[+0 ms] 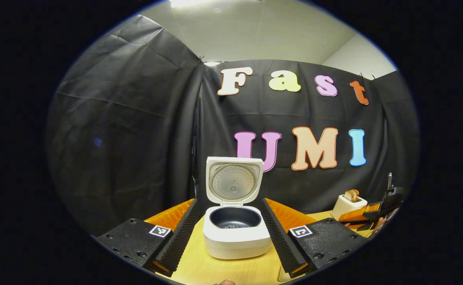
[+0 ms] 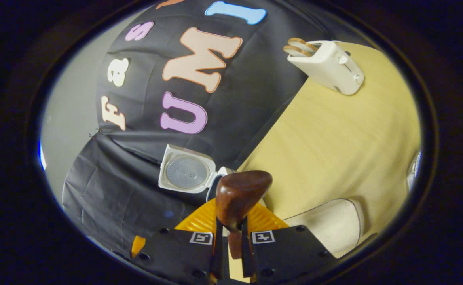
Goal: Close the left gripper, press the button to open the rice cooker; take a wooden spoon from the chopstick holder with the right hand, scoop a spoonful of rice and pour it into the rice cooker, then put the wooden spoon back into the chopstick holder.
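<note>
In the right gripper view my right gripper (image 2: 230, 253) is clenched on the neck of the wooden spoon (image 2: 239, 196), both fingers pressing its sides, and the dark brown bowl of the spoon stands out ahead of the fingertips. The view is rolled hard over, so the yellow table (image 2: 334, 130) runs up the right side. Whether the spoon bowl carries rice I cannot tell, since I see its rounded back. Just past the spoon is the rice cooker's raised lid (image 2: 186, 171), and far across the table sits a white toaster (image 2: 328, 65) with two slices in it.

In the left gripper view my left gripper (image 1: 231, 253) is released, its two fingers spread wide either side of the rice cooker (image 1: 237, 235) and touching nothing. The cooker sits on the table with its lid upright and the dark inner pot (image 1: 234, 217) exposed, a few pale specks on the bottom.

I judge the button press and the spoon pickup done; tipping rice into the pot may be under way or finished, and returning the spoon to the chopstick holder remains
</note>
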